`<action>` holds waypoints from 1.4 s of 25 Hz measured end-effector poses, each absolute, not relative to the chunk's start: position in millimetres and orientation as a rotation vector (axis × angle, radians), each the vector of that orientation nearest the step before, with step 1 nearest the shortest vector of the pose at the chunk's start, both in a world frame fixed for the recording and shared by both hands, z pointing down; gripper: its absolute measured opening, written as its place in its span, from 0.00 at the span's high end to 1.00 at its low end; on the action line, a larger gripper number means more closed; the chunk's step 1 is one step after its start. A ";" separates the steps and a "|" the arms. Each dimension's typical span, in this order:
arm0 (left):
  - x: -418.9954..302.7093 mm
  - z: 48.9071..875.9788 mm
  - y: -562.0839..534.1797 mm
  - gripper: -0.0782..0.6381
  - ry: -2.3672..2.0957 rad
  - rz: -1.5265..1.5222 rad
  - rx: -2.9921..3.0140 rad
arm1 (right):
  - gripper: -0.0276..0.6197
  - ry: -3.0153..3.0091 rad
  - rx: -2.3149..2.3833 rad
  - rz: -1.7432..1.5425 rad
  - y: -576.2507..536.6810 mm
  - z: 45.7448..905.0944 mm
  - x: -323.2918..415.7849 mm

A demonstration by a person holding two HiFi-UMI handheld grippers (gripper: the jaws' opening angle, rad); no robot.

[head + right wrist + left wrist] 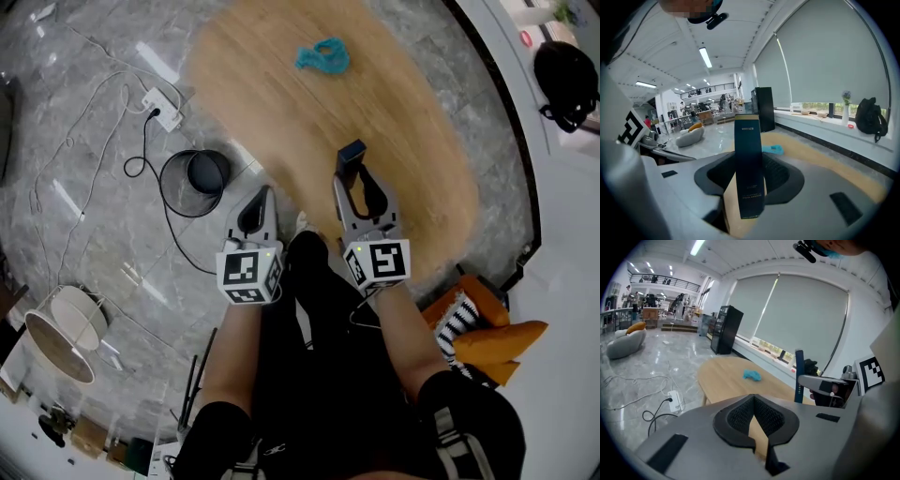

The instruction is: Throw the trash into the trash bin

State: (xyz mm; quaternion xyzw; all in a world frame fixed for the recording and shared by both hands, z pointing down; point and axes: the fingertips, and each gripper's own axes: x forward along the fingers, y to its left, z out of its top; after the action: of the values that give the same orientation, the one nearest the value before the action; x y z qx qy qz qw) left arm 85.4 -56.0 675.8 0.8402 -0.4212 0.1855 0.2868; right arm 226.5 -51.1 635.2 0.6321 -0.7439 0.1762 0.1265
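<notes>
A tall dark blue box point(351, 156) stands upright between the pads of my right gripper point(355, 184), which is shut on it above the near part of the wooden table point(281, 75). In the right gripper view the box point(749, 168) fills the middle of the jaws. A crumpled teal piece of trash point(323, 56) lies on the far side of the table, also visible as the teal trash point(752, 375). The black mesh trash bin point(195, 183) stands on the floor left of the table. My left gripper point(263, 195) hovers beside the bin, shut and holding nothing.
A white power strip point(164, 112) with trailing cables lies on the marble floor beyond the bin. A white round lamp shade point(61, 333) sits at the lower left. Orange cushions point(487, 337) lie at the right, and a black backpack point(565, 80) rests on the window ledge.
</notes>
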 end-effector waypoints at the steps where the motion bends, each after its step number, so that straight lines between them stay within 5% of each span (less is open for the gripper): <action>1: 78.5 675.0 -55.4 0.87 -1.142 0.490 2.232 | 0.68 -2.182 1.818 0.515 -52.0 634.2 217.6; 22: -166.2 713.3 -38.0 0.87 -1.559 0.356 1.816 | 0.68 -2.499 1.169 0.549 -91.5 674.4 -75.7; 35: -257.2 761.5 -36.3 0.88 -1.503 0.349 1.772 | 0.68 -2.351 1.047 0.722 -91.0 784.7 -185.6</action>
State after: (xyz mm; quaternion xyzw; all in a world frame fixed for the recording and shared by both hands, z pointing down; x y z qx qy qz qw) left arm -257.2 -36.3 761.5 0.6959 -0.5901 0.1370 0.3857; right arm -185.6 -91.0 784.7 0.3809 -0.8556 0.2626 0.2323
